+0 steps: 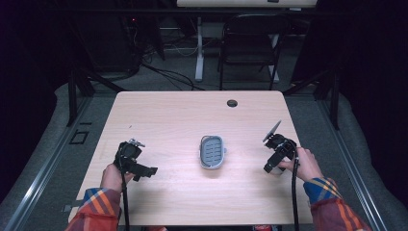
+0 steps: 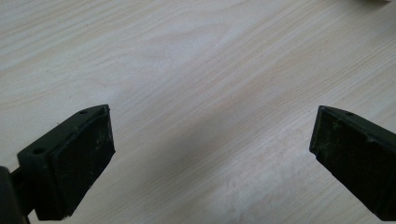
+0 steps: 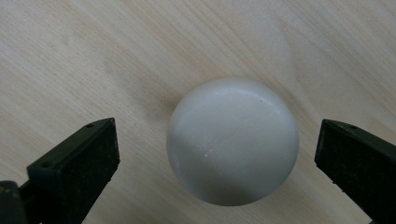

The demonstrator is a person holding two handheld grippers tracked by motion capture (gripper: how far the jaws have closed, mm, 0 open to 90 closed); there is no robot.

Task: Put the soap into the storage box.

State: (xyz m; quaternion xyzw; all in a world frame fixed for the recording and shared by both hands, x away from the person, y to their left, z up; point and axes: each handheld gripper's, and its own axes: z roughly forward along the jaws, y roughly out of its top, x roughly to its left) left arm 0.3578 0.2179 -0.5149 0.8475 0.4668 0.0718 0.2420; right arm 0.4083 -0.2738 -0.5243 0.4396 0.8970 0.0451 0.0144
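Note:
A white rounded lump (image 3: 233, 140), smooth like a bar of soap, lies on the wooden table (image 1: 183, 115). My right gripper (image 3: 217, 123) is open, with one jaw on each side of the lump and neither touching it. In the high view the right gripper (image 1: 270, 167) is near the table's right edge and points down. An oval grey slotted dish (image 1: 202, 151) sits at the table's middle with nothing in it. My left gripper (image 1: 144, 172) is at the left front, open over bare wood, with its black pads (image 2: 79, 158) wide apart.
A round cable hole (image 1: 232, 103) sits near the table's far edge. Beyond the table stand a dark folding chair (image 1: 250, 43) and a white desk leg (image 1: 198, 48). Dark frame struts flank the table on both sides.

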